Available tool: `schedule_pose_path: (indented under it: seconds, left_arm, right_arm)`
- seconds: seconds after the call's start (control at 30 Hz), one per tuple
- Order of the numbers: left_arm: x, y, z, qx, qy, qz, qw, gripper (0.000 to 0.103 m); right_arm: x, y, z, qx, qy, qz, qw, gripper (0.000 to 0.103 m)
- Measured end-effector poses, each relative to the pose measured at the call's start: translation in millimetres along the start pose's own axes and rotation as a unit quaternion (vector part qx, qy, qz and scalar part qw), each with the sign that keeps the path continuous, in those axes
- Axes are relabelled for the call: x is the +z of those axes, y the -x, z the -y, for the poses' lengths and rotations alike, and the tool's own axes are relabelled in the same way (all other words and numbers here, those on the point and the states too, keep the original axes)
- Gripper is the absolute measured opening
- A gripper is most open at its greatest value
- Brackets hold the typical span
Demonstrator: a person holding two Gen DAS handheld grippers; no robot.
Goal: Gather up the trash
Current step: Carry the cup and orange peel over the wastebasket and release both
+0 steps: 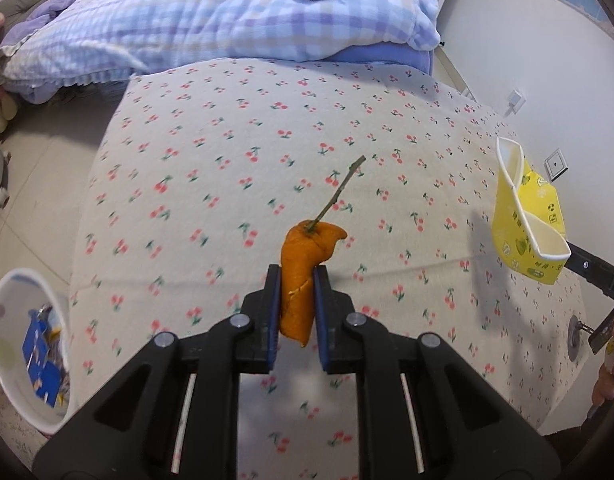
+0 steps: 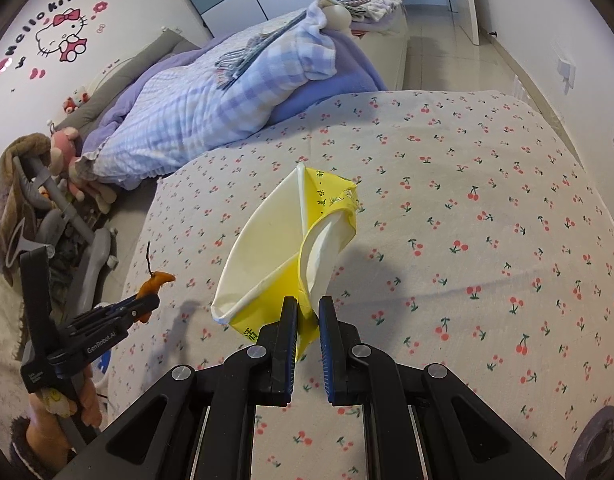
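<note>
The orange peel (image 1: pixel 303 280) is pinched in the left claw (image 1: pixel 297 280), lifted off the bed (image 1: pixel 387 140) for the bin (image 1: pixel 11 360) at eight o'clock; the crushed yellow cup (image 2: pixel 283 248) is clamped by the right claw (image 2: pixel 308 312), likewise for binning.

A cherry-print bed (image 2: pixel 447 208) fills the middle. At 11 o'clock lies a checked purple quilt (image 2: pixel 211 108). At 10 o'clock a white wall (image 2: pixel 139 12) bears pink cartoon stickers (image 2: pixel 63 36). Pale floor tiles (image 2: pixel 439 52) run toward 1 o'clock.

The peel (image 1: pixel 303 276) hangs over the bed (image 1: pixel 387 152), bin (image 1: pixel 11 392) left, crushed cup (image 1: pixel 523 220) right.
</note>
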State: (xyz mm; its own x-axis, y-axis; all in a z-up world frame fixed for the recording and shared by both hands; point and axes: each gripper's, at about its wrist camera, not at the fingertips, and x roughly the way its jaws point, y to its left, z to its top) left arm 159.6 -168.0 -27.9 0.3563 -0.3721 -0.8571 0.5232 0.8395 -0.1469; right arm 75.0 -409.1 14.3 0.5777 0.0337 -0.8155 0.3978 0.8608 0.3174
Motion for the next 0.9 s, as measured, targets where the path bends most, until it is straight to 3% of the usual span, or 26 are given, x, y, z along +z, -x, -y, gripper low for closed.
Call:
schedule_pose_path:
  seconds: [0.43,0.9]
  left_arm:
    - [-24.1,38.8,-46.8,0.021,0.036,0.019,0.999,0.017]
    - [-62.5,80.1,-162.7,0.074,0.119,0.029,0.9897,0.017]
  right_arm:
    - [-13.3,-1.8,-47.8,0.03,0.034,-0.01,0.999,0.011]
    - [-18.8,-35.0,-137.3,0.071,0.093,-0.031,0.993,0.011]
